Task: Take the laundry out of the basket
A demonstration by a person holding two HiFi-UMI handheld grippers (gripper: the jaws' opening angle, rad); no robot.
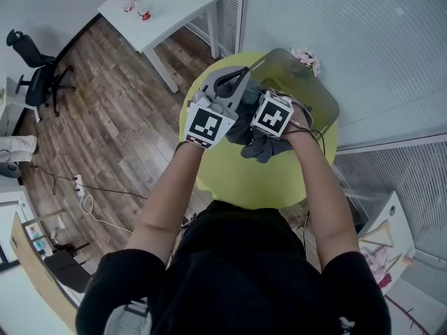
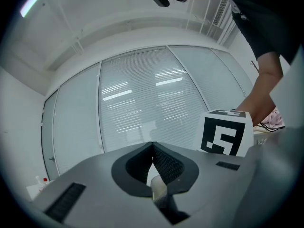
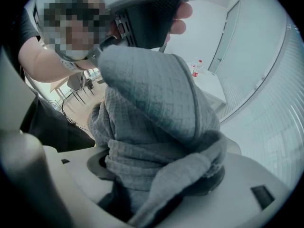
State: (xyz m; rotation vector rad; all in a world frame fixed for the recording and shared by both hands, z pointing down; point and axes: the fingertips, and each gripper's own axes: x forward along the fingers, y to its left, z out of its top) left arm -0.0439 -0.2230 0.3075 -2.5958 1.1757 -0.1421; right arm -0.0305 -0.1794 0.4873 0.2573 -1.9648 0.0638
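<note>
A grey waffle-weave towel [image 3: 152,103] is bunched between the jaws of my right gripper [image 3: 159,171], which is shut on it and points steeply down. In the head view the towel [image 1: 260,145] hangs below that gripper's marker cube [image 1: 272,115], above the round yellow-green table [image 1: 230,183]. The translucent olive laundry basket [image 1: 311,82] lies just beyond my hands. My left gripper [image 1: 239,77] is level beside the right one. Its jaws [image 2: 152,146] are shut tip to tip, face the window blinds, and have no cloth showing between them.
A pale pink-and-white bundle [image 1: 305,58] lies behind the basket by the glass wall. A white table [image 1: 164,9] with small bottles stands at the far left, with an office chair [image 1: 35,75] beyond it. Cables trail over the wooden floor [image 1: 105,152].
</note>
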